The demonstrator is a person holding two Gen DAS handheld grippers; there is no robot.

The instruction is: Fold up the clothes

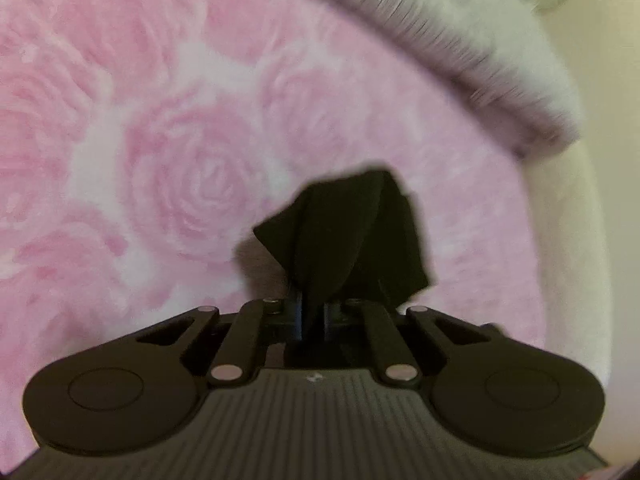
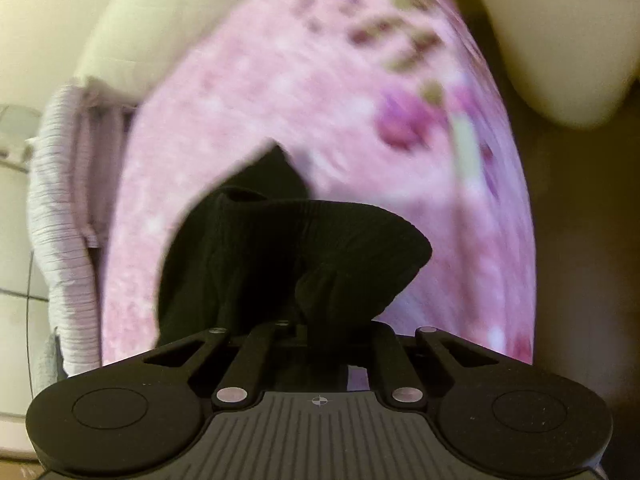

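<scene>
Two black grippers, left gripper (image 1: 314,312) and right gripper (image 2: 320,332), each pinch one soft black cloth garment (image 1: 352,236) in closed jaws above a pink rose-patterned blanket (image 1: 160,140) on cream bedding (image 2: 132,40).

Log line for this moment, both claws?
step: fold, mid-lift | left claw: shut on black garment | right claw: shut on black garment | below: pink floral blanket | views blurred

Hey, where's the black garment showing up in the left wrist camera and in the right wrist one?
Left wrist view: the black garment sits at lower centre, bunched and pinched in the left tool.
Right wrist view: it fills the centre and lower left, clamped in the right tool.
Shared landmark: the pink floral blanket lies behind the garment in both views.
</scene>
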